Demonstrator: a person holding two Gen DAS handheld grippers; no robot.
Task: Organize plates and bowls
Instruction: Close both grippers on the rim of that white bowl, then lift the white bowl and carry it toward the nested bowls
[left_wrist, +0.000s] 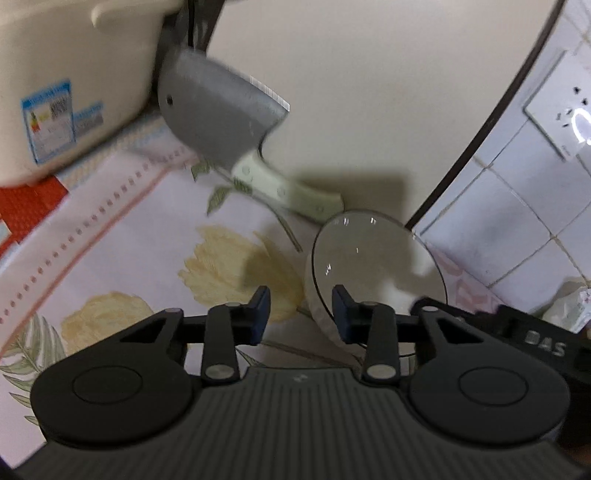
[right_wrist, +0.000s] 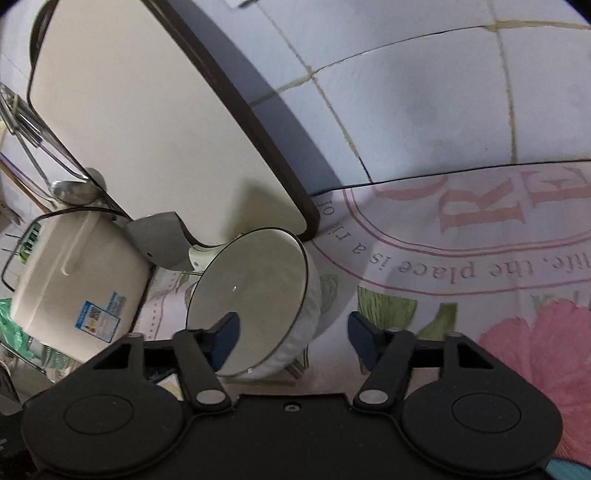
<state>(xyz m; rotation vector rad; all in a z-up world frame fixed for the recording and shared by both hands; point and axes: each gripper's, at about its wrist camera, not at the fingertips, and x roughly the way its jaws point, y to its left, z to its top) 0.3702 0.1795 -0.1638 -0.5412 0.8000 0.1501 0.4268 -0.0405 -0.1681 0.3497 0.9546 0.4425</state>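
A white bowl with a thin dark rim sits on the floral tablecloth, tipped toward the cameras. My left gripper is open and straddles the near-left rim, with one pad inside the bowl and one outside. Cloth shows between the outer pad and the bowl wall. In the right wrist view the same bowl has its right wall between the open jaws of my right gripper. The left pad is inside the bowl and the right pad stands clear of its ribbed outside. The right gripper's black housing shows at the bowl's far side.
A cleaver with a pale handle leans against a cream cutting board, just behind the bowl. The board rests on the tiled wall. A cream rice cooker stands to the left, with a metal ladle above it. A wall socket is at the right.
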